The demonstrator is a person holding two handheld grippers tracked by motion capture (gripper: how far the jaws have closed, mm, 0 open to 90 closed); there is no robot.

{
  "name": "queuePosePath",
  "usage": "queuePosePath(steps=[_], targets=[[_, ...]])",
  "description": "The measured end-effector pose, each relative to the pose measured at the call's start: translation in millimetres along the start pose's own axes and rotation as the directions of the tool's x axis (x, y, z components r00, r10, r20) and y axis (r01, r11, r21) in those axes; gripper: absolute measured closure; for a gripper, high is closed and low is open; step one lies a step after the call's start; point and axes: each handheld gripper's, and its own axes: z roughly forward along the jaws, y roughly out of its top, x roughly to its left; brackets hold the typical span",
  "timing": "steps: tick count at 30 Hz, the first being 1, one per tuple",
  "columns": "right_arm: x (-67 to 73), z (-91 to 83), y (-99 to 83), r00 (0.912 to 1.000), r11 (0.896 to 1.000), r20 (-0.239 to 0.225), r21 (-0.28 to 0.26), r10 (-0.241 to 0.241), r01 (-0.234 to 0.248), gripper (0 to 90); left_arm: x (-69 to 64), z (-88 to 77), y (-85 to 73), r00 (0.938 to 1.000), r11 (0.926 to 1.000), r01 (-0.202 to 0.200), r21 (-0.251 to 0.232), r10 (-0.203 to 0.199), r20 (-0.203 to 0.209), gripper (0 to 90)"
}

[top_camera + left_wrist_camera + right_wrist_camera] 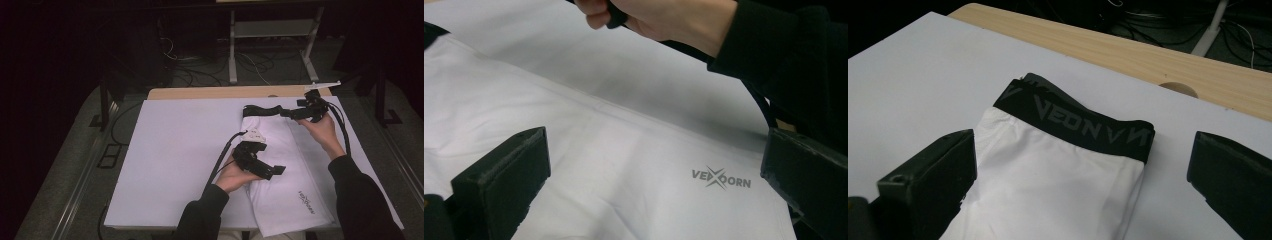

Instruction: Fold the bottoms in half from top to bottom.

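A white folded garment [282, 165] lies lengthwise on the right half of the white board, its black lettered waistband [260, 110] at the far end and a small grey logo [306, 201] near the front hem. My left gripper [274, 170] hovers over the garment's middle, open, nothing between the jaws. In the left gripper view the left gripper [654, 170] looks across the white cloth [589, 150] to the logo [721, 178]. My right gripper [289, 114] is at the waistband end, open. In the right gripper view the right gripper [1083, 170] straddles the garment [1058, 185] just short of the waistband [1083, 125].
The white board [175, 150] covers a wooden table whose bare strip [215, 93] runs along the far edge, with a round hole [1179, 89] in it. Beyond stand a metal frame [232, 50] and floor cables. A hand and dark sleeve [774, 45] hang over the board.
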Motion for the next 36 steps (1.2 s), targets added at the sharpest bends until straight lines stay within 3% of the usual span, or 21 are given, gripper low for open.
queuePosePath(steps=[13,20,25,36], targets=[[4.7,-1.3,-6.5,1.0000,1.000,-0.001,-0.007,-0.008,0.008,0.0,28.6,-16.3,5.8,0.9983,0.9998,0.013,-0.016,-0.014,-0.057,0.0],[2.3,-4.7,-11.4,1.0000,1.000,-0.001,-0.003,-0.006,0.006,0.0,50.3,-24.2,6.9,0.9938,0.9979,0.050,-0.041,-0.054,-0.098,0.0],[1.5,-8.0,-13.1,1.0000,1.000,-0.007,-0.005,-0.006,0.006,0.0,58.9,-25.7,8.2,0.9911,0.9980,0.052,-0.037,-0.056,-0.121,0.0],[0.6,-13.2,-17.2,0.9999,1.000,-0.011,-0.001,-0.002,0.002,0.0,80.0,-27.8,10.5,0.9867,0.9962,0.079,-0.038,-0.083,-0.140,0.0]])
